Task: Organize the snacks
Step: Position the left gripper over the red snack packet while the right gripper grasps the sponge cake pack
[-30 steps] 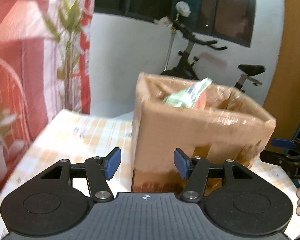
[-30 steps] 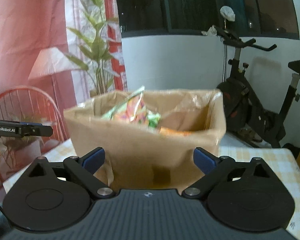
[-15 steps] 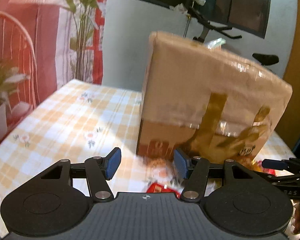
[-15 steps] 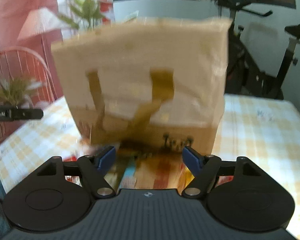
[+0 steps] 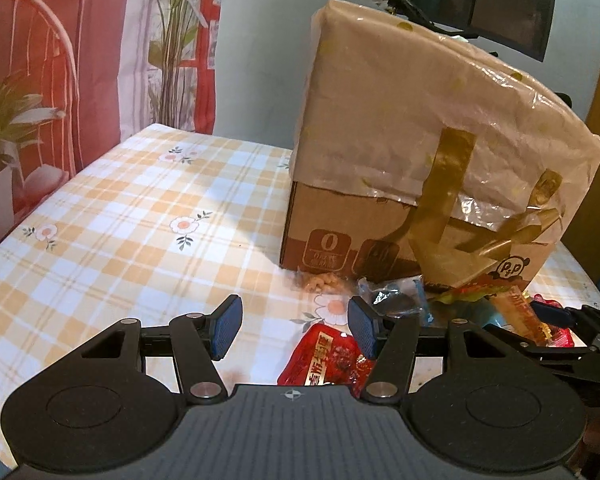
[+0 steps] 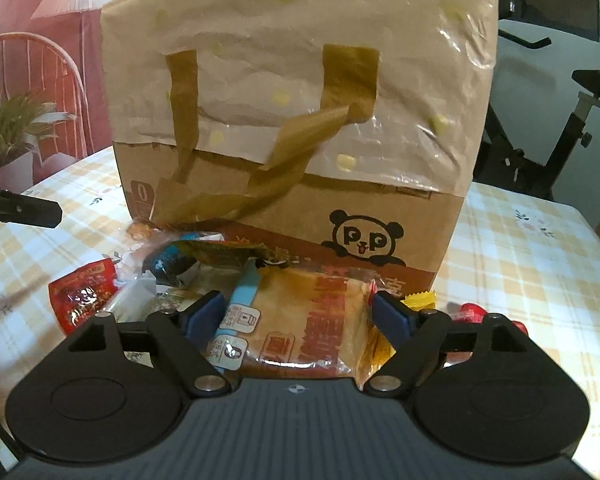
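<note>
A tall cardboard box [image 5: 420,140] lined with a taped beige bag stands on the checked tablecloth [image 5: 140,220]. Loose snack packets lie at its foot: a red packet [image 5: 324,360], a blue-and-silver one [image 5: 392,296], and an orange bread packet [image 6: 308,320]. My left gripper [image 5: 294,328] hangs open just above the cloth with nothing between its fingers; the red packet lies under its right finger. My right gripper [image 6: 296,316] is low in front of the box [image 6: 292,100], its jaws opening, with the bread packet lying between them.
Small red and yellow sweets [image 6: 468,312] lie to the right of the bread packet. An exercise bike [image 6: 560,120] stands behind the table, with potted plants [image 5: 4,128] and a red chair back at the left. The table's left half shows bare cloth.
Both grippers have come down from the box's rim to the table in front of it. The snacks at its foot came into view. The right jaws narrowed, then widened again.
</note>
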Motion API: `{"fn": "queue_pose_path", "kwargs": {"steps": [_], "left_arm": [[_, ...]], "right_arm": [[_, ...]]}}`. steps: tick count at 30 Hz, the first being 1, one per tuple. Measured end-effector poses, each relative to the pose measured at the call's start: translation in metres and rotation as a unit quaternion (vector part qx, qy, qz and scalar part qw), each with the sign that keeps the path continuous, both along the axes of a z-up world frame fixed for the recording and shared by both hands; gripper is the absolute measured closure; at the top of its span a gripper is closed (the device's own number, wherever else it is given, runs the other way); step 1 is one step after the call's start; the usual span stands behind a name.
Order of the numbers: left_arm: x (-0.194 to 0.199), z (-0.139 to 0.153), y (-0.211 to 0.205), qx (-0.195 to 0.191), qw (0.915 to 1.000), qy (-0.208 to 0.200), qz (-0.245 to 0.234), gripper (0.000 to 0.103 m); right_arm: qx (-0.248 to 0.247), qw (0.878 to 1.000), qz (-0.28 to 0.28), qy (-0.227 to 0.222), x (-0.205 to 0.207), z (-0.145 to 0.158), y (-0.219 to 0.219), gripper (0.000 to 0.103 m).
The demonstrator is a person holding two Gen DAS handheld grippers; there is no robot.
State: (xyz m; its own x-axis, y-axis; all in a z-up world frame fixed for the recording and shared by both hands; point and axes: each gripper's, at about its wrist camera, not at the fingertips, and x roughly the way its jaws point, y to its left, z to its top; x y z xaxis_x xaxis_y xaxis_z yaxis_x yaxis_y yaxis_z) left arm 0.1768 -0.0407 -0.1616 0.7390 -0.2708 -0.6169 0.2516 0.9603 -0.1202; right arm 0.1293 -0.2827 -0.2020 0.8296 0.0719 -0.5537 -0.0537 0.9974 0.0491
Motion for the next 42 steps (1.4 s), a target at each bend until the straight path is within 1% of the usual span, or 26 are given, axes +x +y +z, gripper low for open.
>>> {"fn": "queue_pose_path", "kwargs": {"steps": [2,7,10,17,22,27,33,37,42], "left_arm": [[0.0,-0.002,0.0,0.002,1.0,0.0,0.003,0.042],[0.0,-0.006,-0.002,0.005,1.0,0.001,0.005,0.042],[0.001,-0.01,-0.004,0.005,0.9999,0.009,0.001,0.042],[-0.002,-0.016,-0.013,0.013,0.9995,0.022,-0.021,0.042],[-0.004,-0.023,-0.022,0.031,0.9981,0.035,-0.039,0.042],[-0.007,-0.026,-0.024,0.041,0.9969,0.044,-0.05,0.041],[-0.006,-0.032,-0.029,0.054,0.9954,0.056,-0.056,0.038],[-0.007,-0.037,-0.032,0.065,0.9945,0.057,-0.059,0.036],[-0.006,-0.04,-0.031,0.064,0.9948,0.054,-0.056,0.032]], "right_arm": [[0.007,1.0,-0.005,-0.005,-0.002,-0.003,0.0,0.018],[0.018,1.0,0.0,-0.003,-0.004,-0.007,-0.004,0.018],[0.025,1.0,0.004,-0.007,-0.007,-0.007,-0.007,0.02],[0.034,0.999,0.012,-0.01,-0.01,-0.007,-0.011,0.023],[0.043,0.999,0.012,-0.01,-0.01,-0.007,-0.013,0.024],[0.046,0.999,0.012,-0.01,-0.01,-0.007,-0.014,0.024],[0.049,0.999,0.011,-0.01,-0.011,-0.007,-0.014,0.024],[0.049,0.999,0.011,-0.01,-0.011,-0.007,-0.014,0.024],[0.049,0.999,0.011,-0.01,-0.011,-0.007,-0.014,0.024]]}}
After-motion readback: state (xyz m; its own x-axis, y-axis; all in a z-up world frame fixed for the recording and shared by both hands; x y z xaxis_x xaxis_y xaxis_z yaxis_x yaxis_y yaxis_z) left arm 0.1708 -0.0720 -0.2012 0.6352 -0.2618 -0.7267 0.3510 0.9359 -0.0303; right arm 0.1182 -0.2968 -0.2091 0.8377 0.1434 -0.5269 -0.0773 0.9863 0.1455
